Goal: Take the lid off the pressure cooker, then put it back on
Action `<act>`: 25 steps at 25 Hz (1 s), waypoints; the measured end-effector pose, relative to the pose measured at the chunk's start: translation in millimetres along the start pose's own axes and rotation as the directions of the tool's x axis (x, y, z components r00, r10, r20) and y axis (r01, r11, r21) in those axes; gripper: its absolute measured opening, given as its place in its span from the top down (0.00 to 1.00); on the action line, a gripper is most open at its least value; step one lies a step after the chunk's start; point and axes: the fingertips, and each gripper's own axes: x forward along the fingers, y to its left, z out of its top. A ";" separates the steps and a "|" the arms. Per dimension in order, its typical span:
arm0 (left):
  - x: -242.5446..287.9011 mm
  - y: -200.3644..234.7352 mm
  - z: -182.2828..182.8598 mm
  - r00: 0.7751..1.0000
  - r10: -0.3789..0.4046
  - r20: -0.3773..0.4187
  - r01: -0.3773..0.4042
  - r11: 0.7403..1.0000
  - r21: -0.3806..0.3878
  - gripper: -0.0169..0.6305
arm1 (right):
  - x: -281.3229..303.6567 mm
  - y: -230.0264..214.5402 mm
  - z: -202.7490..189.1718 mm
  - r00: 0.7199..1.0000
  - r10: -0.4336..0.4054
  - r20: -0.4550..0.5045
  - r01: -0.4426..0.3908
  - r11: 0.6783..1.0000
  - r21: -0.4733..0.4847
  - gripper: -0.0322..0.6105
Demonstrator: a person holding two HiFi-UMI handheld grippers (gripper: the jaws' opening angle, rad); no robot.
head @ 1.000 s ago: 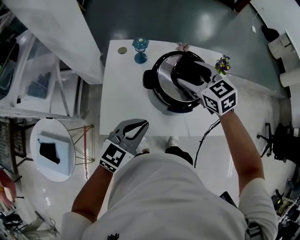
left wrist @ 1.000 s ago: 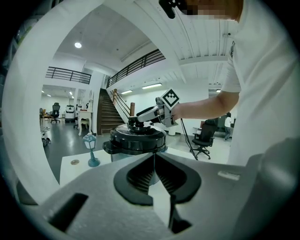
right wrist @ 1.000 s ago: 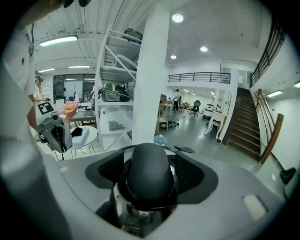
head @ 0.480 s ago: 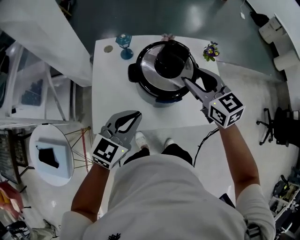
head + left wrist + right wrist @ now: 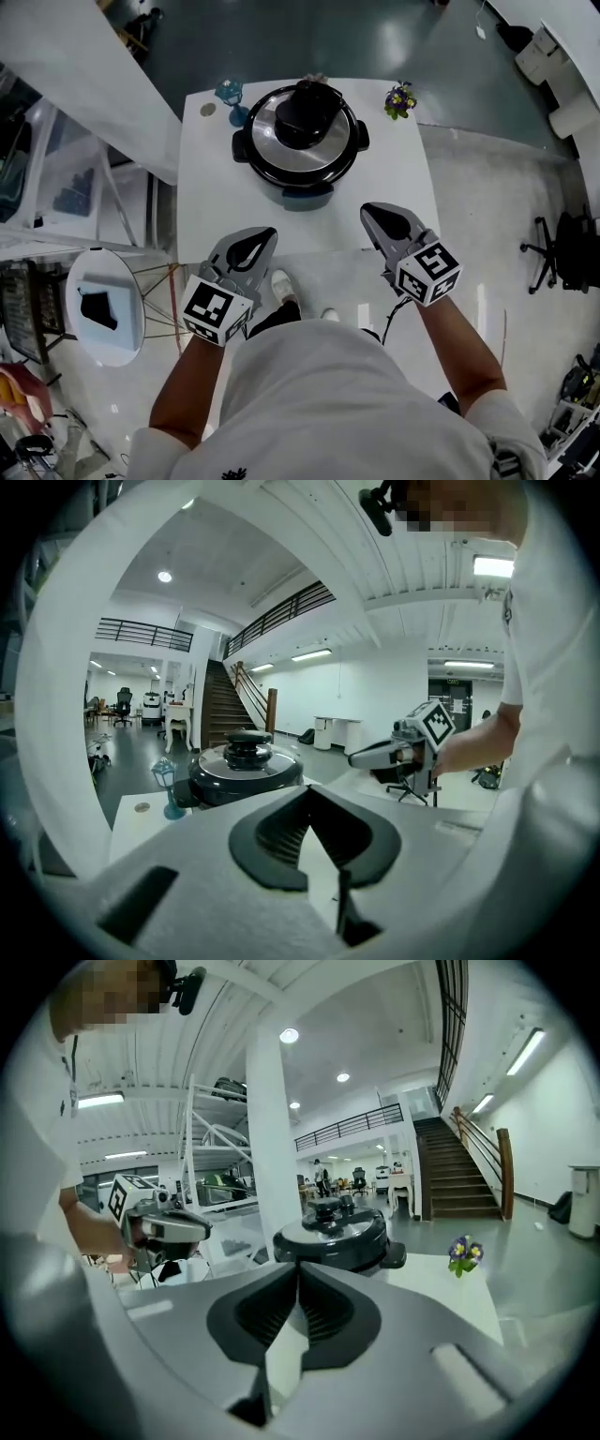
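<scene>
The black pressure cooker [image 5: 298, 150] stands on the white table [image 5: 216, 206] with its steel lid [image 5: 323, 155] and black knob [image 5: 305, 111] seated on top. It also shows as the cooker [image 5: 246, 772] in the left gripper view and the cooker [image 5: 335, 1237] in the right gripper view. My right gripper [image 5: 371, 212] hangs over the table's front edge, well short of the cooker; its jaws have just been closing and now meet with nothing between them. My left gripper [image 5: 265, 234] sits at the front edge too, shut and empty.
A blue goblet [image 5: 230, 96] and a small round disc [image 5: 207, 110] stand at the table's back left. A little pot of flowers [image 5: 399, 98] stands at the back right. A round white side table [image 5: 105, 305] is on the floor at left. A black cable [image 5: 398, 305] hangs below the table front.
My right gripper has let go of the lid knob, drawn back toward me to the table's front edge, and its jaws have closed. The left gripper has shifted a little forward.
</scene>
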 end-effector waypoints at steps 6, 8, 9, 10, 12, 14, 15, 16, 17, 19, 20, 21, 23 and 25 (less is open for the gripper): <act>0.4 -61.5 -4.8 1.000 0.011 -0.021 -0.012 0.999 -0.042 0.96 | -54.7 27.1 -37.3 0.997 0.073 -0.020 -0.072 0.997 0.012 0.93; -2.2 -81.9 -11.9 0.999 0.018 -0.034 -0.020 0.998 -0.056 0.96 | -73.0 34.9 -48.0 0.995 0.091 -0.029 -0.091 0.996 0.008 0.93; -3.9 -92.4 -15.6 0.999 0.019 -0.040 -0.021 0.998 -0.061 0.96 | -82.0 39.2 -53.4 0.994 0.099 -0.034 -0.099 0.995 0.007 0.93; -5.8 -102.6 -19.4 0.999 0.018 -0.046 -0.021 0.998 -0.067 0.96 | -90.8 43.7 -59.0 0.993 0.107 -0.040 -0.107 0.994 0.007 0.93; -9.2 -121.8 -26.9 0.998 0.017 -0.057 -0.021 0.997 -0.076 0.96 | -107.3 52.8 -70.4 0.991 0.123 -0.050 -0.123 0.992 0.008 0.93; -12.2 -139.2 -33.3 0.998 0.011 -0.070 -0.017 0.996 -0.083 0.96 | -122.5 62.0 -80.3 0.989 0.137 -0.059 -0.137 0.991 0.013 0.93; -13.9 -147.6 -36.1 0.997 0.008 -0.076 -0.014 0.996 -0.084 0.96 | -130.0 66.8 -84.6 0.988 0.143 -0.061 -0.142 0.990 0.016 0.93; -15.7 -155.7 -38.7 0.997 0.004 -0.082 -0.011 0.997 -0.082 0.96 | -137.2 71.2 -88.5 0.987 0.148 -0.063 -0.147 0.989 0.018 0.93; -17.2 -163.2 -41.4 0.996 0.001 -0.088 -0.009 0.997 -0.081 0.96 | -143.5 75.0 -92.3 0.986 0.152 -0.065 -0.151 0.988 0.018 0.93; -20.0 -177.0 -47.5 0.995 -0.004 -0.099 -0.004 0.997 -0.078 0.96 | -153.7 80.8 -99.3 0.985 0.160 -0.070 -0.160 0.987 0.015 0.93; -21.5 -183.5 -50.8 0.994 -0.007 -0.106 -0.001 0.997 -0.076 0.96 | -158.0 83.1 -102.2 0.984 0.164 -0.073 -0.163 0.986 0.012 0.93; -23.1 -189.6 -53.9 0.993 -0.010 -0.114 0.002 0.997 -0.073 0.96 | -161.8 85.2 -104.4 0.983 0.167 -0.075 -0.167 0.986 0.009 0.93; -26.6 -199.7 -59.5 0.992 -0.014 -0.126 0.006 0.998 -0.069 0.96 | -168.2 89.4 -107.2 0.982 0.172 -0.075 -0.173 0.985 0.005 0.93; -30.1 -207.3 -64.5 0.991 -0.014 -0.133 0.005 0.998 -0.068 0.96 | -173.9 93.5 -109.2 0.982 0.176 -0.072 -0.176 0.984 0.004 0.93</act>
